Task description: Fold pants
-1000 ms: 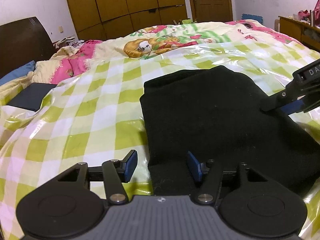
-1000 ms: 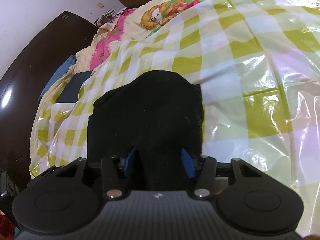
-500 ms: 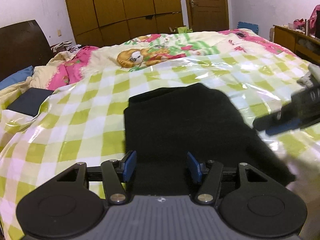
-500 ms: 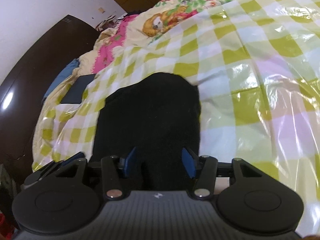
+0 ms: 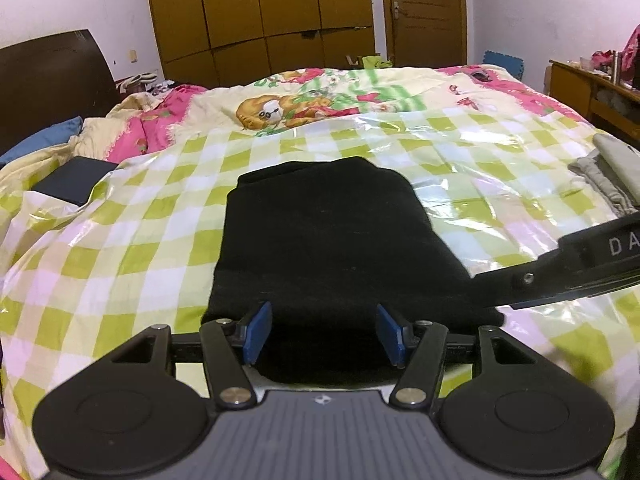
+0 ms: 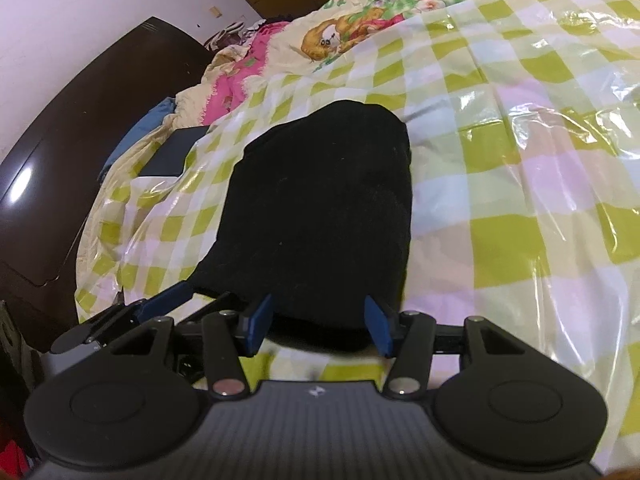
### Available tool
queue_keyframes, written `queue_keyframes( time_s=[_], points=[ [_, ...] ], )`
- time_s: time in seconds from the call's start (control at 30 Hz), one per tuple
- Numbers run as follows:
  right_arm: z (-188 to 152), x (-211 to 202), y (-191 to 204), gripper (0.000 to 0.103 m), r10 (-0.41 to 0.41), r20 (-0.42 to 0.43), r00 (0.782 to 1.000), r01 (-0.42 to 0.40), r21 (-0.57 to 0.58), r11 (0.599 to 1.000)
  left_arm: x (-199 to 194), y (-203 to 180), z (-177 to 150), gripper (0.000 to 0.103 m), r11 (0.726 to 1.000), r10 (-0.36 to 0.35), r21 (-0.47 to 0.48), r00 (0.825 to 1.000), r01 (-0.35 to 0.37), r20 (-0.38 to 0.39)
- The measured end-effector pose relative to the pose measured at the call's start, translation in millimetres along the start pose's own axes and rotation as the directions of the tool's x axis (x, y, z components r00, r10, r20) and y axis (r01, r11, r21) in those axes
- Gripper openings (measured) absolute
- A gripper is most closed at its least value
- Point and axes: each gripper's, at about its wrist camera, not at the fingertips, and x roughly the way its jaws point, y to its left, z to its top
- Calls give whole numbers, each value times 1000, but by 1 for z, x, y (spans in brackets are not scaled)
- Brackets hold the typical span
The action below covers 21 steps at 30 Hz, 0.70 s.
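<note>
Black pants (image 5: 324, 240) lie folded flat on the checkered sheet (image 5: 132, 248)

Folded pants (image 5: 324, 240) flat on checked sheet (image 5: 132, 240), directly ahead of left gripper (image 5: 323, 334); right gripper (image 5: 560, 276) at right; notebook (image 5: 74, 180) far left.

A green-and-white checked plastic sheet (image 5: 140, 248) covers the bed, over a cartoon quilt (image 5: 304, 104). A dark flat box (image 5: 74, 180) lies near the headboard (image 5: 48, 76), beside a blue pillow (image 5: 44, 136). Grey folded clothes (image 5: 608, 172) sit at the right edge. Wooden wardrobes (image 5: 260, 12) and a door (image 5: 424, 12) stand behind.
</note>
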Motion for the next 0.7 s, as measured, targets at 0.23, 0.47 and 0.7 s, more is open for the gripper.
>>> queue_keyframes(
  time_s=[0.23, 0.47, 0.7],
  points=[
    [-11, -12, 4, 54, 6, 19, 1000, -6, -1, 1000, -16, -11, 0, 76, 1000, 2, 14, 1000, -2, 31],
    [-23, -20, 3, 54, 3, 23, 1000, -3, 0, 1000, -24, -17, -7, 78, 1000, 4, 18, 1000, -5, 30],
    [-35, -23, -5, 55, -7, 16, 1000, 6, 18, 1000, -22, -25, -18, 84, 1000, 13, 9, 1000, -13, 7]
  ],
)
